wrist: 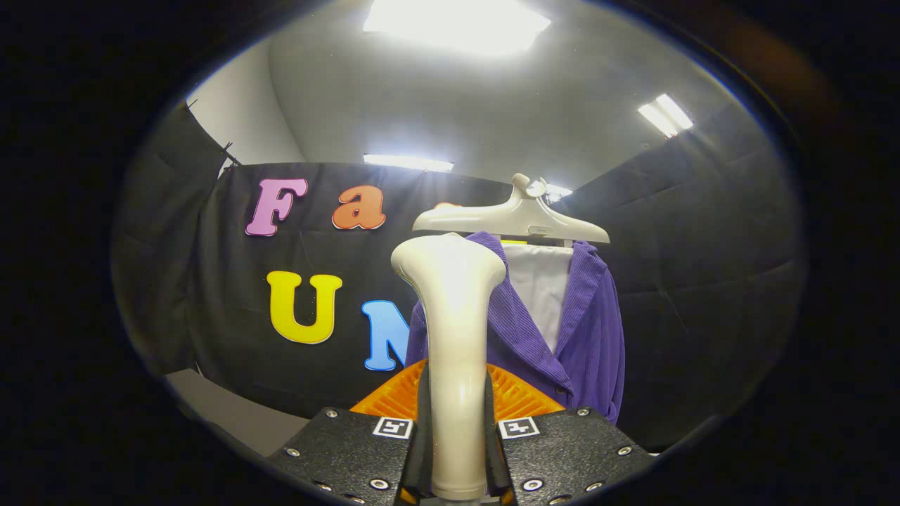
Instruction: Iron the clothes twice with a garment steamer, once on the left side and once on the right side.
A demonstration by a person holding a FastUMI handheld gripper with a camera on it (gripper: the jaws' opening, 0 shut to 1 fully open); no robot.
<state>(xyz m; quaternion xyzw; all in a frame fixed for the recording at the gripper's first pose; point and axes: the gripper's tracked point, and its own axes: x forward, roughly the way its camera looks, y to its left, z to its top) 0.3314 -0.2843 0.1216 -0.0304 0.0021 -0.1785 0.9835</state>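
— What does your claw (457, 450) have?

— I hold the steamer (453, 337). My two fingers press its handle from both sides, closed tight on it. Its wide head points up.

— Where are the clothes?

— A purple jacket (562, 337) hangs on a pale hanger (513, 218), just past the steamer, a bit to the right. A white shirt (540, 281) shows inside it.

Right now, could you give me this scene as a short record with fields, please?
gripper: gripper shut on the steamer handle
steamer: garment steamer upright between the fingers, head up
garment: purple cardigan just beyond the steamer, open over a white panel
hanger: pale hanger carrying the cardigan
contact: whether the steamer head touches the fabric cannot be told
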